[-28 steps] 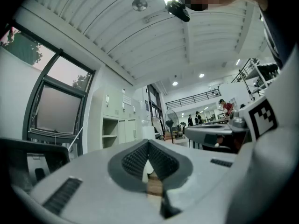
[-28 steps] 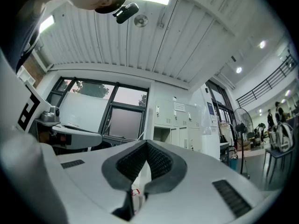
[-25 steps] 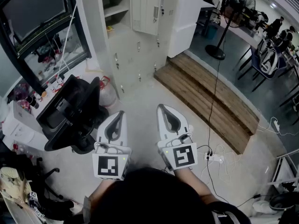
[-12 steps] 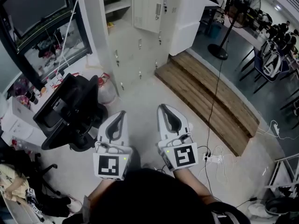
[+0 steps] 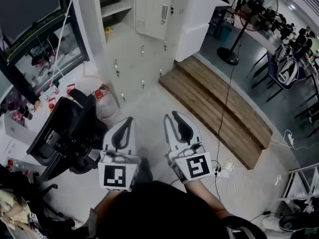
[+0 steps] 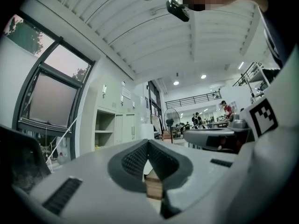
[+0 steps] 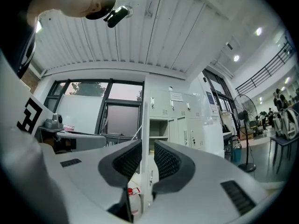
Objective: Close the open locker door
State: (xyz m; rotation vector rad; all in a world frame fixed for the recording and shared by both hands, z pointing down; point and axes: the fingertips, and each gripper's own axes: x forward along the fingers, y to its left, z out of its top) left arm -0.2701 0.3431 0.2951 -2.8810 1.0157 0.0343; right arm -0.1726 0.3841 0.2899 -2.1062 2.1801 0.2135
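A pale grey locker bank (image 5: 142,49) stands ahead at the top of the head view. One upper compartment (image 5: 115,6) is open, showing a shelf, and its door (image 5: 154,9) swings out to the right. Both grippers are held low over the floor, well short of the lockers. My left gripper (image 5: 130,119) is shut and empty, its tips meeting (image 6: 147,141). My right gripper (image 5: 171,115) points at the lockers; its jaws are opening, with a narrow gap (image 7: 148,143) and nothing between them. The open compartment (image 7: 159,129) shows past the right jaws.
A black office chair (image 5: 62,133) stands at the left, close to my left gripper. A red-topped bottle (image 5: 102,101) sits by the locker base. A wooden step platform (image 5: 214,108) runs along the right, with a standing fan (image 5: 239,26) and a power strip (image 5: 225,167) with cables.
The lockers have come a little nearer and the chair has slid down-left in the head view. My right gripper's jaws have parted; the left gripper stays shut.
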